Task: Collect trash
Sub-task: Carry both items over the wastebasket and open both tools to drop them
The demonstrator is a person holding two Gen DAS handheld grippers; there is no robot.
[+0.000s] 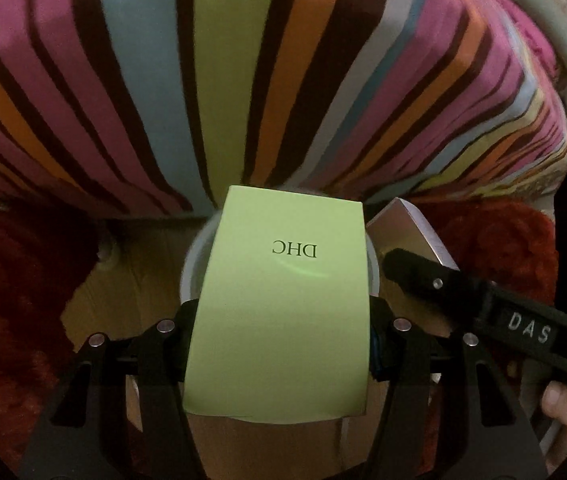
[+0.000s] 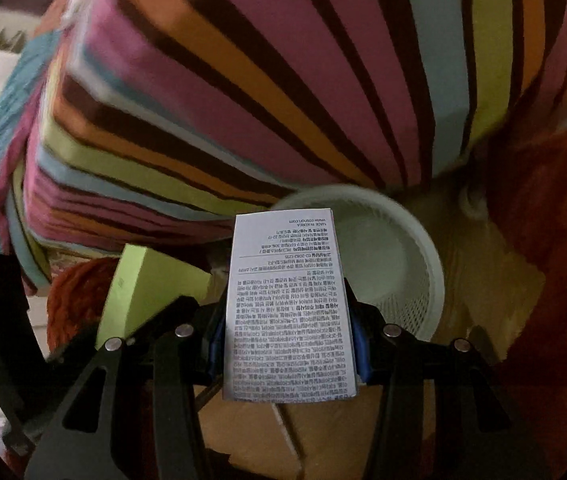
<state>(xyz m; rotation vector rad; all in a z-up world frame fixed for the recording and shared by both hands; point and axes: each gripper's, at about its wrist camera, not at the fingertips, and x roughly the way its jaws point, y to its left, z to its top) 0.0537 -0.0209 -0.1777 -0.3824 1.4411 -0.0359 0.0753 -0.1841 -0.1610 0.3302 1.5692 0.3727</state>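
Two grippers each hold one box. Left gripper (image 1: 279, 344): fingers clamped on the sides of the green box (image 1: 283, 296) (printed "DHC", upside down in the left wrist view). This box sits directly over the white bin (image 1: 191, 268), whose rim shows at 9 and 3 o'clock of the box. At 3 o'clock, the right gripper (image 1: 415, 264) enters the view with the grey box (image 1: 407, 228) at its tip, just beside the bin rim.

Right gripper (image 2: 289, 340): fingers closed on the long sides of the grey box (image 2: 287, 312), its face covered in fine print. The mesh-walled bin (image 2: 399, 272) lies at 2 o'clock of this box, partly behind it. The green box (image 2: 143, 284) appears at 9 o'clock.

Striped bedding (image 2: 243, 80) fills the upper field. The bin stands on brown cardboard (image 2: 495, 280), with a red rug (image 1: 15, 280) alongside.
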